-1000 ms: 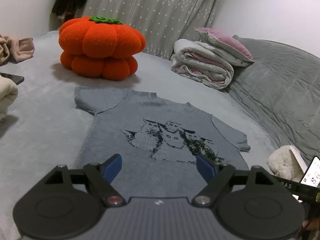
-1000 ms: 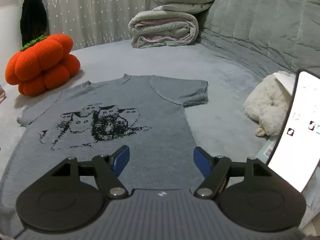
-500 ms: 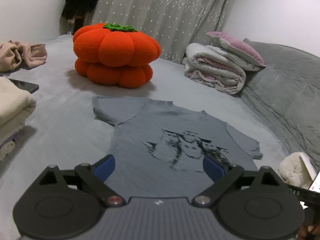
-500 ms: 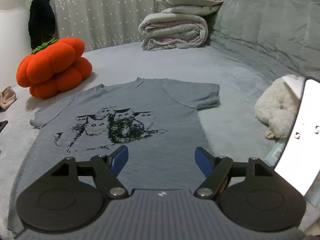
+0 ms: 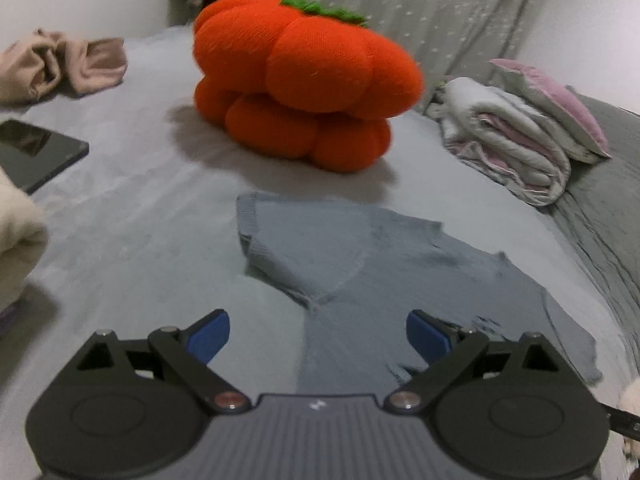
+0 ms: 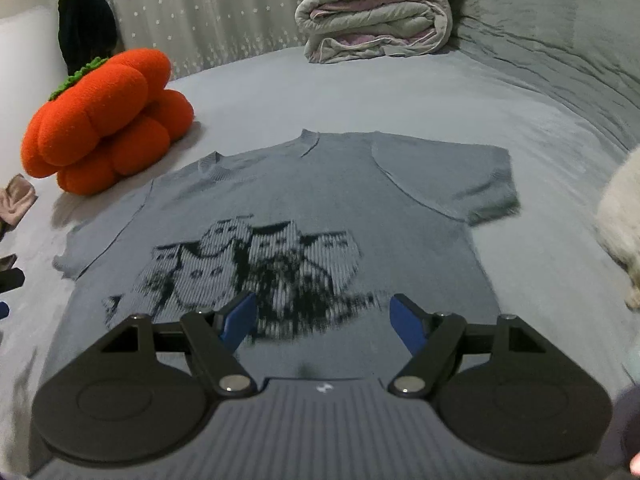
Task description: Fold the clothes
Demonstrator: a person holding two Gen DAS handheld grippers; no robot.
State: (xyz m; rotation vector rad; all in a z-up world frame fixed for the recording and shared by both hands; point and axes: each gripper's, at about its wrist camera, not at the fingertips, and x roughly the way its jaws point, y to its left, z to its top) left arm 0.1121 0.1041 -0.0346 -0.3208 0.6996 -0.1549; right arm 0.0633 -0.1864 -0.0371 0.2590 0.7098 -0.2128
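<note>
A grey knitted T-shirt (image 6: 320, 192) with a black-and-white cat print lies flat, front up, on the grey bed. Its left sleeve (image 5: 296, 248) lies just ahead of my left gripper (image 5: 318, 336), which is open and empty above the shirt's left side near the armpit. My right gripper (image 6: 323, 322) is open and empty, hovering over the lower part of the print. The right sleeve (image 6: 460, 176) lies spread out ahead and to the right of it.
An orange pumpkin cushion (image 5: 304, 80) (image 6: 104, 120) sits beyond the left sleeve. A folded duvet with a pink pillow (image 5: 516, 136) (image 6: 376, 20) lies at the back. A phone (image 5: 32, 152), beige clothes (image 5: 60, 64) and a cream garment (image 5: 16, 248) are left. A white plush (image 6: 620, 232) is right.
Both grippers have moved forward over the shirt. The left one swung left toward the left sleeve and pumpkin. The white phone screen has left the right view. Jaws stay open.
</note>
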